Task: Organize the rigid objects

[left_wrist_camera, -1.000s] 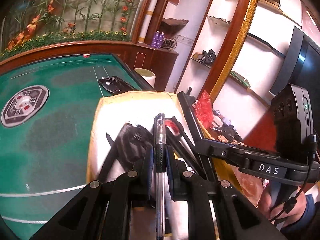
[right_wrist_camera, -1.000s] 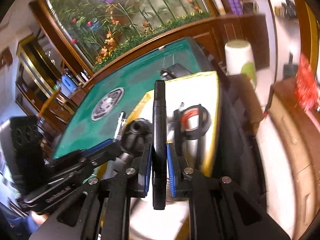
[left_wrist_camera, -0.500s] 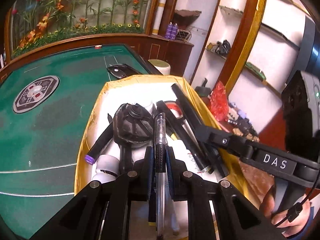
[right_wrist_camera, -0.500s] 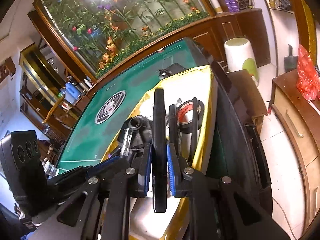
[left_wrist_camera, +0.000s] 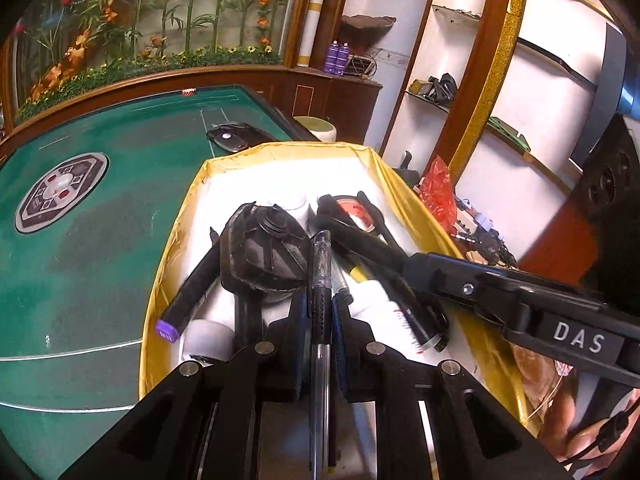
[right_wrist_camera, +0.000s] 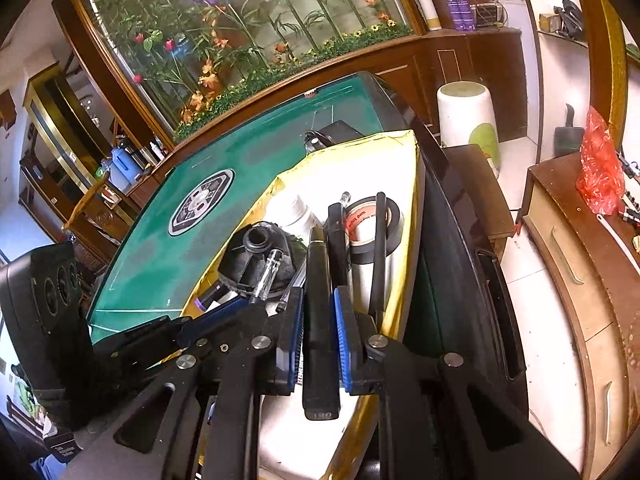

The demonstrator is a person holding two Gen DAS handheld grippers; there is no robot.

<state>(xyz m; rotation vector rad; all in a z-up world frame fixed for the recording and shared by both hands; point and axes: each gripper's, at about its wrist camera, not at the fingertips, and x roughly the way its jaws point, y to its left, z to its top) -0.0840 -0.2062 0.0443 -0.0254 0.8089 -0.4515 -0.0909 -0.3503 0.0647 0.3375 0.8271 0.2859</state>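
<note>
My left gripper (left_wrist_camera: pixel 320 300) is shut on a clear ballpoint pen (left_wrist_camera: pixel 320 280) with a black grip, held over the gold-rimmed box (left_wrist_camera: pixel 280 148). My right gripper (right_wrist_camera: pixel 318 300) is shut on a thick black marker (right_wrist_camera: pixel 318 320), over the same box (right_wrist_camera: pixel 416 184). The right gripper's arm (left_wrist_camera: pixel 520 300) reaches in from the right in the left wrist view, its marker (left_wrist_camera: pixel 360 240) pointing into the box. Inside lie a black ribbed cap-like part (left_wrist_camera: pixel 264 252), a purple-capped marker (left_wrist_camera: pixel 188 296), a roll of black tape (right_wrist_camera: pixel 372 224), white bottles (left_wrist_camera: pixel 372 308) and other pens.
The box sits at the right edge of a green felt table (left_wrist_camera: pixel 80 240) with a round centre emblem (left_wrist_camera: pixel 60 190). A black device (left_wrist_camera: pixel 232 138) lies beyond the box. A white bin (right_wrist_camera: pixel 468 120), wooden cabinets and a red bag (right_wrist_camera: pixel 600 176) stand to the right.
The left gripper has sunk and tilted down toward the box, so its contents now fill more of the left view. The right gripper still grips its marker over the box.
</note>
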